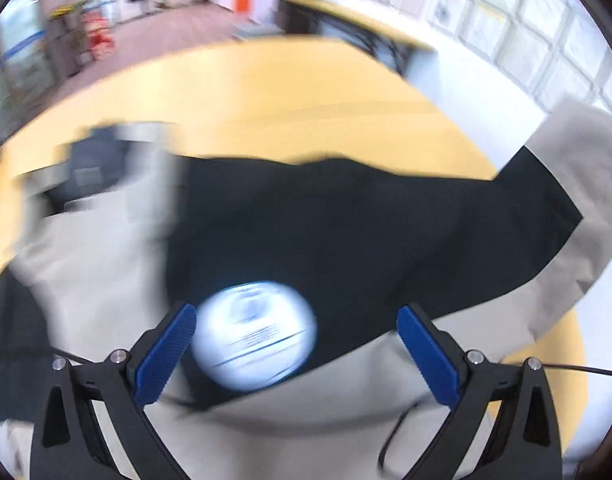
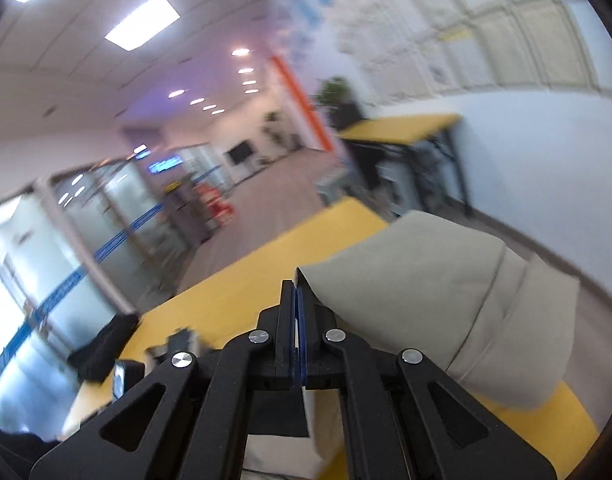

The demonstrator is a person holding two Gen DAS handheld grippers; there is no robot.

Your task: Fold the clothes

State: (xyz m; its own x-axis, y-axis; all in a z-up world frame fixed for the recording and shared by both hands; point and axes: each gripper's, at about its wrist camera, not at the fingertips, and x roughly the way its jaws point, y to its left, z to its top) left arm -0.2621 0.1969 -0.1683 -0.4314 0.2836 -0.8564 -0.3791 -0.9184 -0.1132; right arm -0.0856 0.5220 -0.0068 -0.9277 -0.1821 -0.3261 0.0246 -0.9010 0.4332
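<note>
Yellow wooden tabletop fills the middle of my left wrist view, curving from lower left up to the right; the same top shows as a slanted band across the lower middle of the right wrist view. Room behind is badly blurred in both views.

Black and beige cloth garment lies spread over the table's near part, covering most of the lower half of the left view. Black panel runs across the centre; beige parts sit at left, along the bottom and at the far right edge, where the beige cloth stands above the table edge. A round white printed patch sits on the black panel, low centre; print too smeared to read.

A second yellow table on dark legs stands well apart, right of centre in the right view.

Right gripper, lower centre of its view: I see the black fingers pressed together, blue pads meeting, pinching an edge of the beige cloth, which billows off to the right of the fingers above the tabletop.

Left gripper, bottom of its view: fingers spread wide, blue pads apart and gripping nothing, the white patch showing between them. A thin black cord loops over the beige cloth at lower right.
</note>
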